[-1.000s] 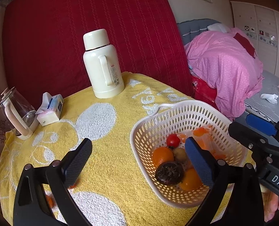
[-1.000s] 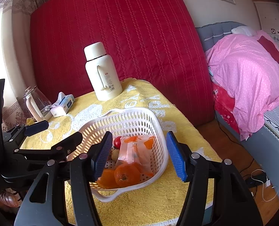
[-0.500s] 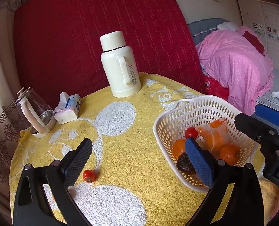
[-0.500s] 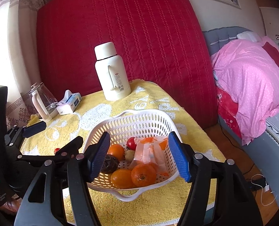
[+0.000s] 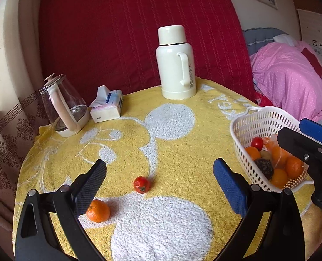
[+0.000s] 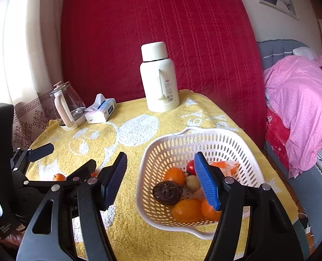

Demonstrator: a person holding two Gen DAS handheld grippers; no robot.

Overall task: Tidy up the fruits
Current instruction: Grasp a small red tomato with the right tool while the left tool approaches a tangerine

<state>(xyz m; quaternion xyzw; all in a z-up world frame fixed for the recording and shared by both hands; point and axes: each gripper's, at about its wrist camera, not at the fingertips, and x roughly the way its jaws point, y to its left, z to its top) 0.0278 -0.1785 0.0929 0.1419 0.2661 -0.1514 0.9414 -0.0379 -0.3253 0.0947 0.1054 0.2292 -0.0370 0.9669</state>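
The table, draped in a yellow towel, spreads ahead of both claws. Beyond them, at its far edge, stand a cream flask, a glass kettle and a tissue pack. The white basket sits right under the right claw, whose right finger hangs over the fruit inside: oranges, a red tomato, a dark round fruit and a clear bag. From the left claw the basket lies off to the right.

Two fruits are loose on the towel. The small tomato lies between the left claw's fingers and a little ahead of them; the orange sits just beside the left finger, on its inner side.

The risks look plain enough. Both loose fruits are round and could roll if a finger nudges them instead of closing squarely, and the orange is close enough to the left finger to be knocked on a descent toward the tomato. A hard squeeze could split the tomato. The two claws are also near each other, so a carry across to the basket could collide with the right one.

The left claw is held low and level, spread wide, holding nothing. The right claw hovers over the basket, tilted slightly down, equally wide apart and empty.
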